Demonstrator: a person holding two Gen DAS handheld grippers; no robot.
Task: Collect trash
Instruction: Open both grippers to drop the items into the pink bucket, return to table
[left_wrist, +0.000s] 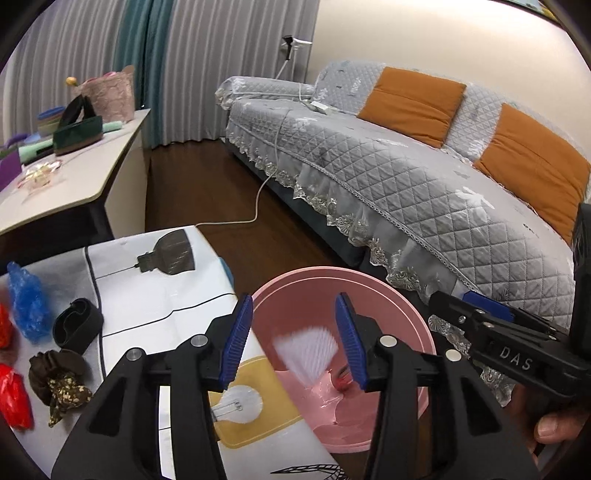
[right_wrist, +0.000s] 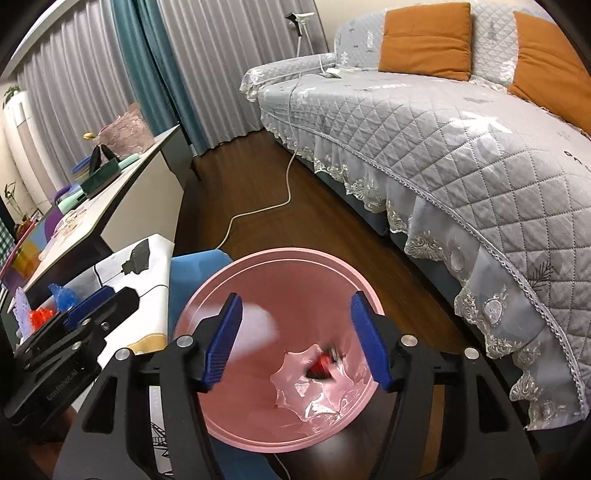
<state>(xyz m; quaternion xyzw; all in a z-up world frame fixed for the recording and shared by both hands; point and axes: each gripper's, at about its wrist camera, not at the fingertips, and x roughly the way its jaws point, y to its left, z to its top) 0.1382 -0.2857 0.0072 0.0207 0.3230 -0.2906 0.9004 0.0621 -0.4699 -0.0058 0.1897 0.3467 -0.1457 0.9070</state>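
over pink bin (right_wrist: 280, 435) | left view only: blue bag (left_wrist: 27, 302), red bags (left_wrist: 13, 400)

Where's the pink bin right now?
The pink bin stands on the floor beside the table, between it and the grey sofa, directly below both open grippers.

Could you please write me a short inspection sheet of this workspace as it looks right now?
Surface: low table under a white printed cloth.
Job's things: pink bin on the floor beside it, a blurred white piece dropping in, red scrap at the bottom.
Clutter: blue bag, red bags, black band, brown cloth.
Grippers: left gripper and right gripper open, empty, above the bin.
Cables: white cord across the floor.
Surroundings: grey sofa, orange cushions.
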